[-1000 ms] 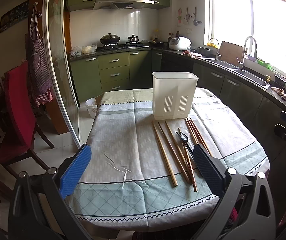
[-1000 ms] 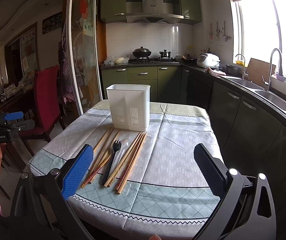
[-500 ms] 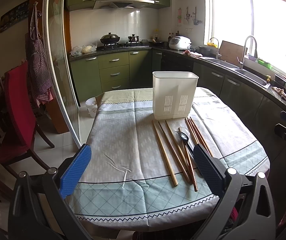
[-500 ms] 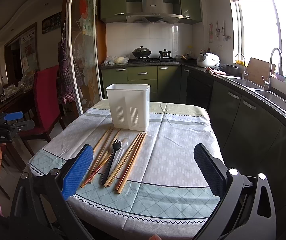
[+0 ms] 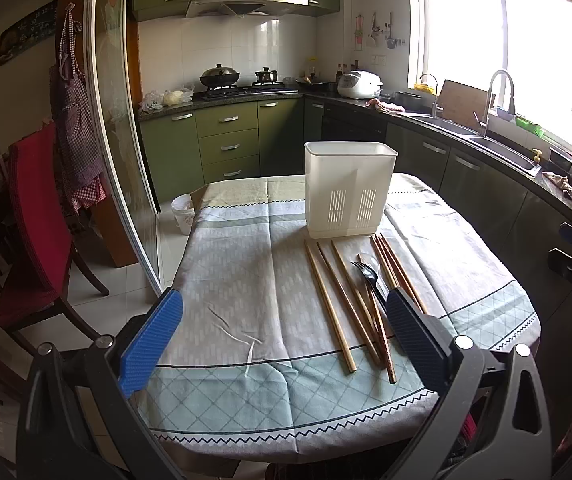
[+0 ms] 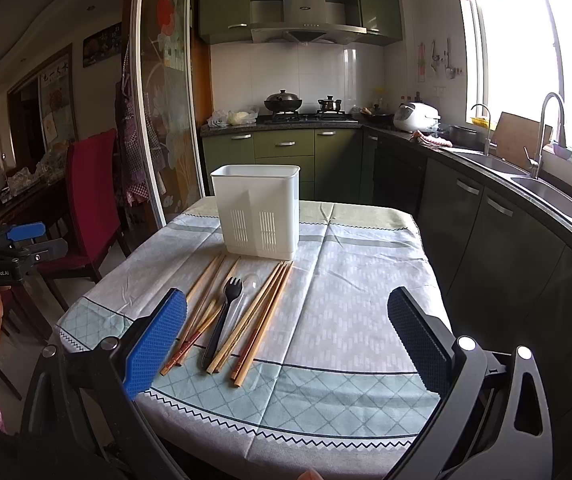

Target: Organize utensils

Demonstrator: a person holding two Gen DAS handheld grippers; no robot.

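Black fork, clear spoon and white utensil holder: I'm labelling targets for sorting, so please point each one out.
black fork (image 6: 221,316), right wrist view, middle of its handle.
clear spoon (image 6: 250,282), right wrist view, its bowl.
white utensil holder (image 5: 350,192), left wrist view, front wall above the slots.

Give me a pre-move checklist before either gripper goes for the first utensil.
1. Left gripper open, nothing between fingers: ok.
2. Right gripper open, nothing between fingers: ok.
3. White caddy upright on the tablecloth, top open: ok.
4. Caddy compartments free of contents: cannot tell, inside not visible.
5. Utensils separated for a clean single pick: not ok; black fork and clear spoon lie among overlapping chopsticks.
6. Grippers down at the utensils: not ok, both are held back at the near table edge.
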